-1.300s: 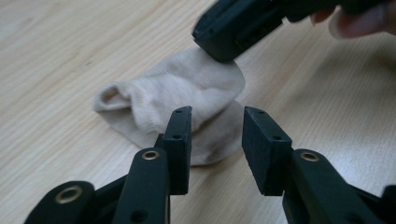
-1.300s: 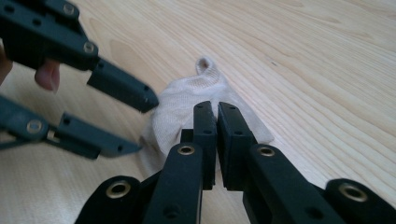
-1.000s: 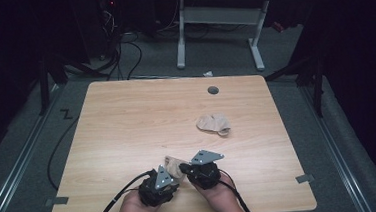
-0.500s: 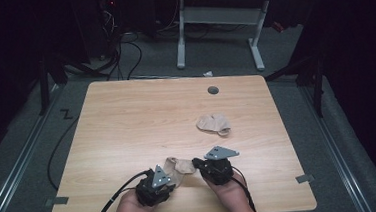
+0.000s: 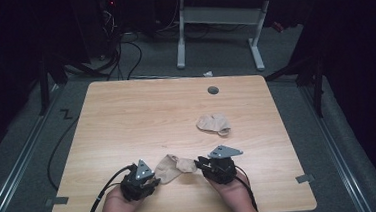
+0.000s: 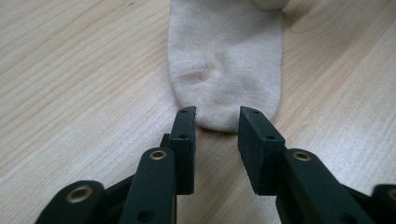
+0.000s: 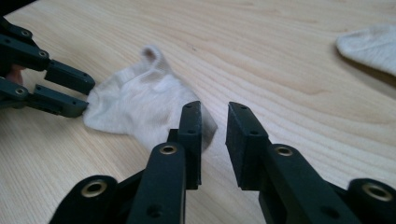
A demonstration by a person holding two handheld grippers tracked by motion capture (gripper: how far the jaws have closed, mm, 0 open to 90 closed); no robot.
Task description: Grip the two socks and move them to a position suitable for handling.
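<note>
Lying flat on the wooden surface (image 5: 127, 120), a beige sock (image 5: 172, 167) sits between both units. Left hand-held gripper (image 6: 215, 122): jaws spread, at the sock's rounded end. Right hand-held gripper (image 7: 214, 122): jaws spread, at its opposite end. A second sock (image 5: 214, 123) lies farther back.

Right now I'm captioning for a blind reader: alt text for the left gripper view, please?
A flat beige cotton sock lies on a light wooden table, its rounded end just ahead of the open black left tongs, which are not gripping it.
</note>
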